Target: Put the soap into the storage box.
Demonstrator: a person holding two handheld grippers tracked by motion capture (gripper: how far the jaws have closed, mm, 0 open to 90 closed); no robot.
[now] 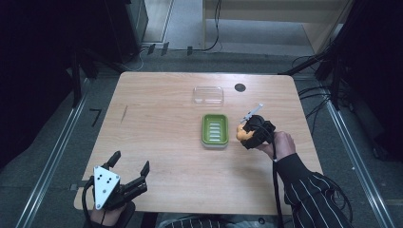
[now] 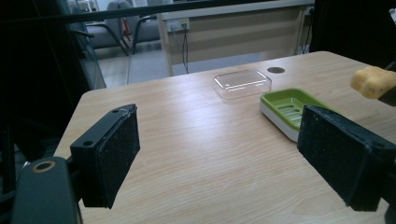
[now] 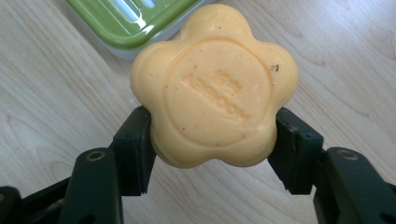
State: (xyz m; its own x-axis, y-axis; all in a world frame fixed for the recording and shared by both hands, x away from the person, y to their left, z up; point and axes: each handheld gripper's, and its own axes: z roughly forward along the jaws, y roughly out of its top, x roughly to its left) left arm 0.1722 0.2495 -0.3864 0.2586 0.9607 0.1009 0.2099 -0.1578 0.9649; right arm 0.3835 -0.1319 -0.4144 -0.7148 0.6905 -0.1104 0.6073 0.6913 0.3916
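Observation:
A flower-shaped orange soap [image 3: 215,88] is clamped between the jaws of my right gripper [image 3: 212,140], which is shut on it just above the table. In the high view the soap [image 1: 242,134] and right gripper [image 1: 250,133] hover just right of the green soap dish [image 1: 215,129]. The dish [image 3: 135,25] lies close beyond the soap. A clear plastic lid [image 1: 208,94] lies farther back on the table. My left gripper [image 1: 129,164] rests at the near left corner, open with nothing between its pads [image 2: 116,154]. It looks toward the dish [image 2: 287,108], the lid [image 2: 242,83] and the soap [image 2: 372,82].
The wooden table [image 1: 157,137] has a round cable hole [image 1: 240,87] at the back right. Metal rails run along the floor on both sides, and cables lie beyond the far edge. A striped sleeve [image 1: 309,192] crosses the near right corner.

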